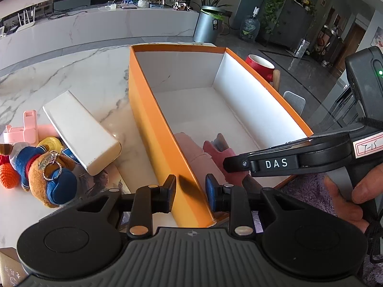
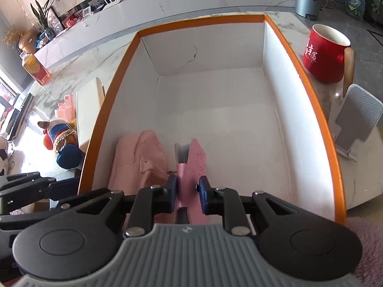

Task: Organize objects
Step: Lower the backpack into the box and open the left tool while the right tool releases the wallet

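Right wrist view shows a big orange box point(image 2: 308, 91) with white insides on a marble table point(image 2: 71, 71). Most of the box floor is bare, far from the gripper. At the near end lies a soft pink cloth point(image 2: 136, 157), on the left. Just right of it is a pink booklet point(image 2: 195, 165), standing on its edge. Its long side points away from the fingers, toward the far wall.

Right gripper point(image 2: 188, 191) is pinching the near end of the booklet, fingers narrow. It is the closer one, so I think it should set the booklet down.

Left gripper point(image 1: 190, 192) sits over the box's near left wall, 1 finger on each side, open and holding nothing.

Left of the box wait a white box point(image 1: 81, 131), a teddy bear point(image 1: 43, 169) and a small pink thing point(image 1: 24, 131).
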`<state>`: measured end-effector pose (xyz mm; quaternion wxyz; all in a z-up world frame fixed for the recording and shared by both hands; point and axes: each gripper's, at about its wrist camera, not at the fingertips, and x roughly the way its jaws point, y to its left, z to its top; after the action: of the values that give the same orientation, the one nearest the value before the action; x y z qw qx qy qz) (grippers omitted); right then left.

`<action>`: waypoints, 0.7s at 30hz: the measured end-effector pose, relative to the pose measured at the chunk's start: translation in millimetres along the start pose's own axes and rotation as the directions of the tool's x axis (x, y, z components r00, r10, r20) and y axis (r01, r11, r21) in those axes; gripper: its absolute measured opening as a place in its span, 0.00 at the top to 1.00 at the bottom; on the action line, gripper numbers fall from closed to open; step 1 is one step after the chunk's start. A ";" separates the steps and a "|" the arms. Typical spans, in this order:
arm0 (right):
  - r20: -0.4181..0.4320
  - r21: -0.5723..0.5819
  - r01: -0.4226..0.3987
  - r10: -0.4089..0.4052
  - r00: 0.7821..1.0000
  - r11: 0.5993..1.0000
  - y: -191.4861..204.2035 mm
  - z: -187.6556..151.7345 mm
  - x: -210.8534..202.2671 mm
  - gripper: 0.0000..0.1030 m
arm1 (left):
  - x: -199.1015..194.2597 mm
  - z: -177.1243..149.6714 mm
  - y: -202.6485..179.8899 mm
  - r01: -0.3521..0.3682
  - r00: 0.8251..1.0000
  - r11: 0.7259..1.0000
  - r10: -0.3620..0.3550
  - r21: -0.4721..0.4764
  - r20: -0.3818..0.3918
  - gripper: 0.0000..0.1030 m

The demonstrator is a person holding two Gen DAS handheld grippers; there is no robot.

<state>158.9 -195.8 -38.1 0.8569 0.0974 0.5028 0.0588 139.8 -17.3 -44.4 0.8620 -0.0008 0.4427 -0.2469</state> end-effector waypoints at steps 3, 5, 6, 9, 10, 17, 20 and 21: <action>-0.019 0.009 -0.045 0.046 0.999 0.999 4.2 0.7 2.8 0.80 | -1.9 -0.3 1.4 0.009 1.000 1.000 -0.009 -0.001 0.008 0.70; -0.018 0.006 -0.045 0.045 0.999 0.999 8.3 0.9 5.0 0.80 | -2.9 0.0 3.0 0.020 1.000 1.000 -0.020 -0.002 0.009 0.70; -0.018 0.006 -0.050 0.050 0.999 0.999 11.0 0.4 6.2 0.79 | -2.7 0.0 3.8 0.022 1.000 1.000 -0.022 -0.004 0.008 0.70; -0.020 0.020 -0.061 0.061 0.998 0.998 11.4 0.4 7.9 0.76 | -3.5 -1.0 4.2 0.030 0.999 1.000 -0.030 -0.009 0.012 0.69; -0.022 0.037 -0.069 0.069 0.997 0.997 8.6 0.8 7.7 0.76 | -4.1 -1.4 4.2 0.031 0.999 0.999 -0.031 -0.008 0.015 0.69; -0.016 0.112 -0.112 0.114 0.993 0.987 -3.2 0.4 1.9 0.75 | -12.0 -0.8 6.2 0.036 0.998 0.999 -0.036 -0.014 0.043 0.69; -0.005 0.105 -0.103 0.104 0.995 0.989 -2.5 0.4 -0.3 0.71 | -16.3 -0.3 6.1 0.043 0.998 0.999 -0.042 -0.017 0.054 0.69; 0.000 0.100 -0.103 0.103 0.995 0.990 -2.1 0.6 -1.0 0.69 | -17.3 -0.2 5.9 0.039 0.998 0.999 -0.038 -0.016 0.055 0.69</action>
<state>159.0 -198.1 -37.5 0.8455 0.1656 0.5016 0.0781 133.7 -4.7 -32.6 0.8689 -0.0236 0.4208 -0.2597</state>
